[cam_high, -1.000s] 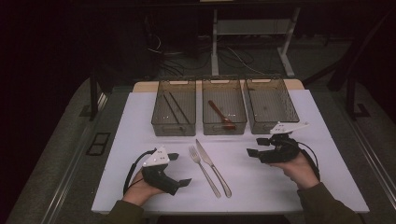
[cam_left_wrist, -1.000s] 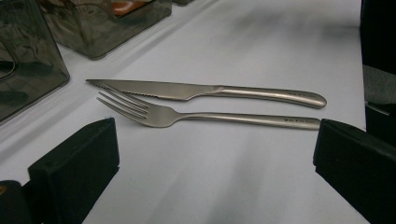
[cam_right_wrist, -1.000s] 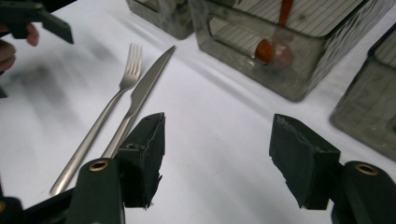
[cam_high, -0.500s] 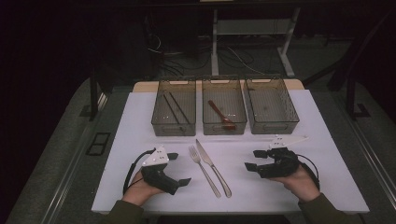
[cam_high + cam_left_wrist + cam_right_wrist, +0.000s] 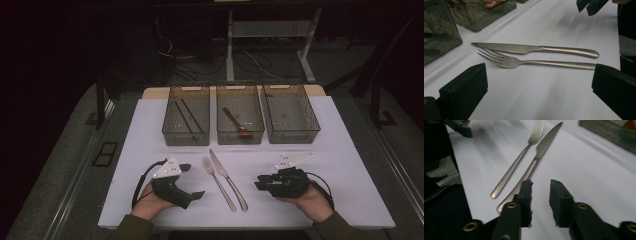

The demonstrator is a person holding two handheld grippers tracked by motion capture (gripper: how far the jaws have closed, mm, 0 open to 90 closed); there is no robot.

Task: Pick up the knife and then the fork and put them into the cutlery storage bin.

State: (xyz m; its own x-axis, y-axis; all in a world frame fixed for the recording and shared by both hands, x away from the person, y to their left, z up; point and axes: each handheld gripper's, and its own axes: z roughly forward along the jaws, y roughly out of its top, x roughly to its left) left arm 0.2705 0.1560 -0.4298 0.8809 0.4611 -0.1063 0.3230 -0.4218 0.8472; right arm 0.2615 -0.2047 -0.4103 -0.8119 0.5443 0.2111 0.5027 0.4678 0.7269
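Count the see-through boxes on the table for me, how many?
3, in a row at the table's far side: the left bin holds chopsticks, the middle bin a wooden spoon, and the right bin looks empty.

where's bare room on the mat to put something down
The far right mat, beside the empty right bin, is bare. So is the strip left of the left bin. The near middle is crowded: fork and knife lie between the left gripper and right gripper.
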